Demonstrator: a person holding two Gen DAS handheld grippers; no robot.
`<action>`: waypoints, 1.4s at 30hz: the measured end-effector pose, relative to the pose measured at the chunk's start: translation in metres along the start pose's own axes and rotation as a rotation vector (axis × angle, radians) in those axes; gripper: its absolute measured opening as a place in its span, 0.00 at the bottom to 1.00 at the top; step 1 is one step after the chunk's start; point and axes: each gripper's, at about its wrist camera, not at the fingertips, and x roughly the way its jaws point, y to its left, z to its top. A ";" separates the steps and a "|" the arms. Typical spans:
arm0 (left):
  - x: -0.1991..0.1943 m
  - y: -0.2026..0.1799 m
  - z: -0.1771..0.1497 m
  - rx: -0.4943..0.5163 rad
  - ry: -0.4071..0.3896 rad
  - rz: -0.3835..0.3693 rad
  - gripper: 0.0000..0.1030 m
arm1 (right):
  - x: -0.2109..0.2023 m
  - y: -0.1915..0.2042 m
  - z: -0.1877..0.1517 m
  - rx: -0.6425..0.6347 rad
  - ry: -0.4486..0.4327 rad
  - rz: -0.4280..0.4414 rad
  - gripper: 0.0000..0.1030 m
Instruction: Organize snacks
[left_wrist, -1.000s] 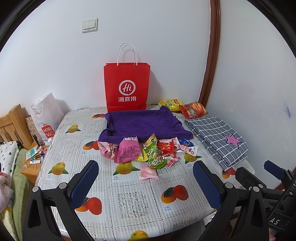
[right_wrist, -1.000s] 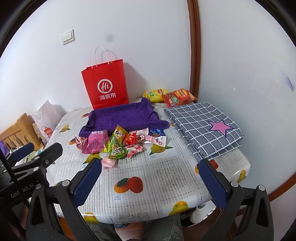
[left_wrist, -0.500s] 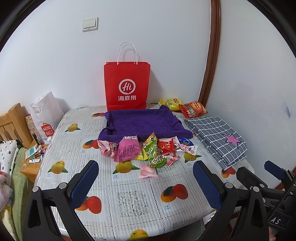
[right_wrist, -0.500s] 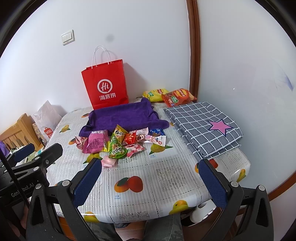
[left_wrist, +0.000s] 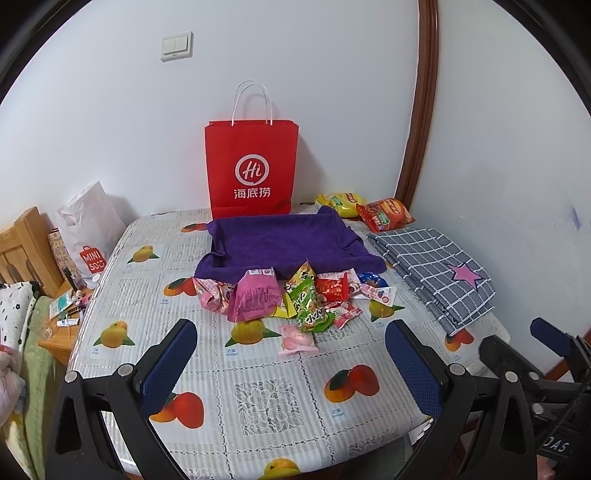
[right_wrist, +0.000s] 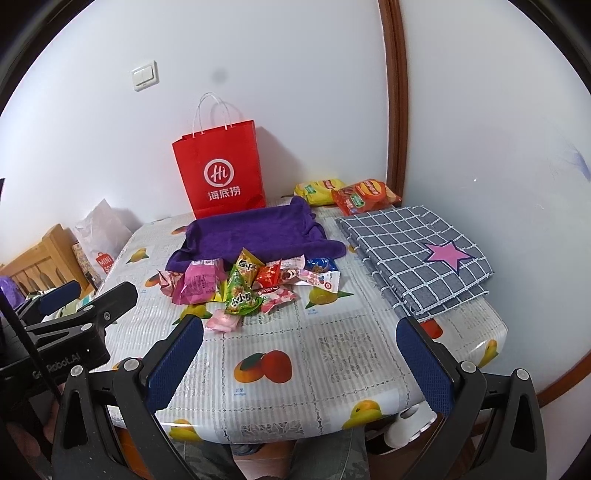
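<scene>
A pile of small snack packets (left_wrist: 295, 299) lies mid-table in front of a purple cloth tray (left_wrist: 284, 240); it also shows in the right wrist view (right_wrist: 247, 288), with the tray (right_wrist: 255, 232) behind it. A pink packet (left_wrist: 255, 295) and a green packet (left_wrist: 308, 306) stand out. A small pink packet (left_wrist: 297, 339) lies nearest. My left gripper (left_wrist: 291, 365) is open and empty, held above the table's near part. My right gripper (right_wrist: 301, 363) is open and empty, near the front edge.
A red paper bag (left_wrist: 251, 170) stands against the wall behind the tray. Yellow (left_wrist: 340, 203) and orange (left_wrist: 386, 214) chip bags lie at the back right. A folded checked cloth (left_wrist: 436, 269) covers the right side. A wooden stand (left_wrist: 59, 339) with clutter is left of the table.
Both grippers have barely drifted; the scene sits slightly lower in the left wrist view. Nothing on the table has moved.
</scene>
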 end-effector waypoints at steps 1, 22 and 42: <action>0.004 0.002 0.000 -0.003 0.004 0.003 0.99 | 0.003 -0.001 0.000 0.004 0.003 0.001 1.00; 0.134 0.078 -0.034 -0.127 0.213 0.030 0.96 | 0.130 -0.043 -0.020 0.139 0.140 0.018 1.00; 0.212 0.143 0.001 -0.221 0.238 0.124 0.93 | 0.208 -0.044 -0.005 0.092 0.223 0.018 0.98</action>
